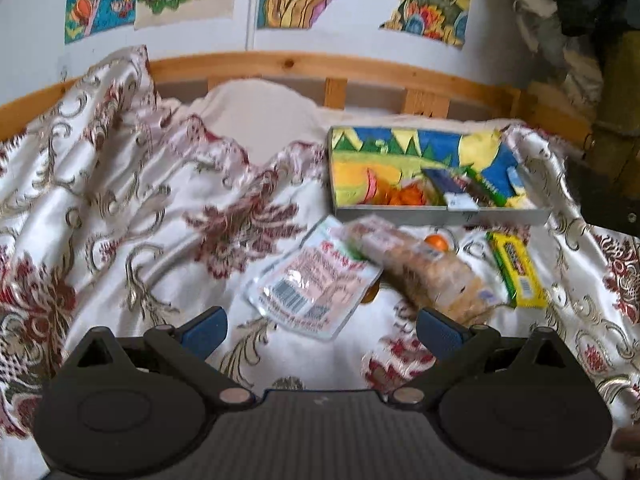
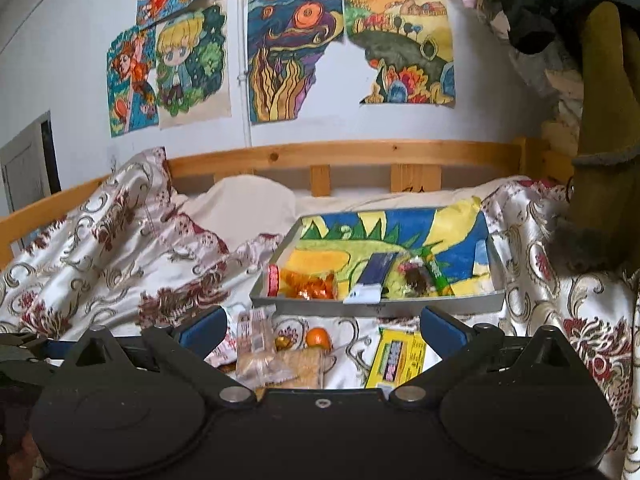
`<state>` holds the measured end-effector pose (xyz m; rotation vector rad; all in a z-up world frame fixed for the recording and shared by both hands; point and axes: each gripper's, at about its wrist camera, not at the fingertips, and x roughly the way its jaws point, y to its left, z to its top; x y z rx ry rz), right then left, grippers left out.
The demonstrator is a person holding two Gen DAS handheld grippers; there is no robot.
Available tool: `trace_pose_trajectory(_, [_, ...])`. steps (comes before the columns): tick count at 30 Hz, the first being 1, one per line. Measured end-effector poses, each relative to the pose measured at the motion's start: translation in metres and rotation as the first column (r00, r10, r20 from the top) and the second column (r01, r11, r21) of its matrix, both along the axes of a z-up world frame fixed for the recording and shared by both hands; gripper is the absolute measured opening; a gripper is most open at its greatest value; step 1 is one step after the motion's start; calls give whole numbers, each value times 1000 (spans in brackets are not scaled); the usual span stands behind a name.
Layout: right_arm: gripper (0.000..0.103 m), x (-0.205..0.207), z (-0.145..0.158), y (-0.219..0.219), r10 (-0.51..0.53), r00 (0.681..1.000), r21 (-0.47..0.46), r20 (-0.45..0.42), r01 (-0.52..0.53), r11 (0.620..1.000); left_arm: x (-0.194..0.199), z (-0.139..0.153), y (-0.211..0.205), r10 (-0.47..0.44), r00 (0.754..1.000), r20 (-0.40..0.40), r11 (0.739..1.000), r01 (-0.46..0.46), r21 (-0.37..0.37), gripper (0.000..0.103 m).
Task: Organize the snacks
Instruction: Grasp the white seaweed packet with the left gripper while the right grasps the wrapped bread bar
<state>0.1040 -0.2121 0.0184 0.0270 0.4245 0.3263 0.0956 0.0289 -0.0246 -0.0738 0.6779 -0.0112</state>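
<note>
Both your grippers are empty, fingers spread wide: left gripper (image 1: 320,330), right gripper (image 2: 322,330), each hovering above the bed (image 1: 120,200), likely lining up a pick. Some snacks already sit in the tray (image 2: 376,306). Loose ones lie just in front of it: flat pouch (image 1: 316,284), biscuit pack (image 1: 424,270), orange (image 2: 318,337), yellow box (image 2: 398,358). Left view shows the pouch whole; right view hides most of it but looks deeper into the tray.

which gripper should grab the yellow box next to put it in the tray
Probably the right gripper: it is open, and the yellow box lies just ahead by its right finger, below the tray. From the left gripper, also open, the box sits far off right.
</note>
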Motion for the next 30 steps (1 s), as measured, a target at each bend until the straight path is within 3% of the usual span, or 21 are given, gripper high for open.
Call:
trace_pose_trajectory(12, [102, -3, -39, 10, -11, 992, -60, -128, 3, 998, 15, -16, 9, 8, 999, -42, 1000, -8, 4, 103])
trace_pose_trajectory(23, [102, 5, -52, 20, 1, 984, -85, -177, -16, 996, 27, -26, 15, 13, 998, -67, 1000, -13, 6, 103])
trace_pose_trajectory(30, [102, 12, -58, 24, 1, 981, -88, -194, -18, 996, 32, -30, 23, 34, 996, -83, 998, -38, -47, 103])
